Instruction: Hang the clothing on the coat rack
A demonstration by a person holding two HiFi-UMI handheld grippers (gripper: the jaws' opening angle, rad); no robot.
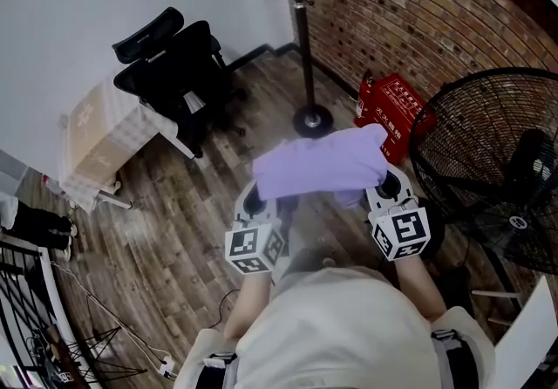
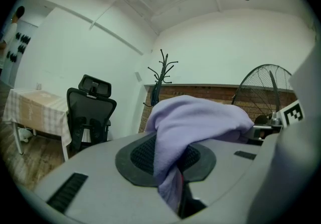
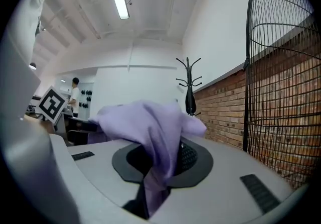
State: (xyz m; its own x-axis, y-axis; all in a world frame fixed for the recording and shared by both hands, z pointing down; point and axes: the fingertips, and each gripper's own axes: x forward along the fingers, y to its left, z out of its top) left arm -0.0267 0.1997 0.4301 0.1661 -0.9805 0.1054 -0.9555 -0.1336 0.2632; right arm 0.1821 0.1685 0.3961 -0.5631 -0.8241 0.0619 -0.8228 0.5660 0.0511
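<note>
A lilac garment [image 1: 321, 162] hangs stretched between my two grippers, held up in front of me. My left gripper [image 1: 259, 204] is shut on its left end; in the left gripper view the lilac cloth [image 2: 188, 127] runs down into the closed jaws of that gripper [image 2: 178, 195]. My right gripper [image 1: 391, 191] is shut on the other end, and the cloth [image 3: 150, 130] is pinched the same way in its jaws [image 3: 150, 195]. The black coat rack [image 1: 301, 38] stands ahead by the brick wall, with something dark on its top. It also shows as a coat rack [image 2: 161, 75] and coat rack [image 3: 189, 87] beyond the cloth.
A black office chair [image 1: 179, 73] stands left of the rack, beside a table with a checked cloth [image 1: 100, 147]. A red box [image 1: 397, 108] sits at the brick wall. A large black floor fan [image 1: 497, 169] is close on my right. Cables lie on the wooden floor at lower left.
</note>
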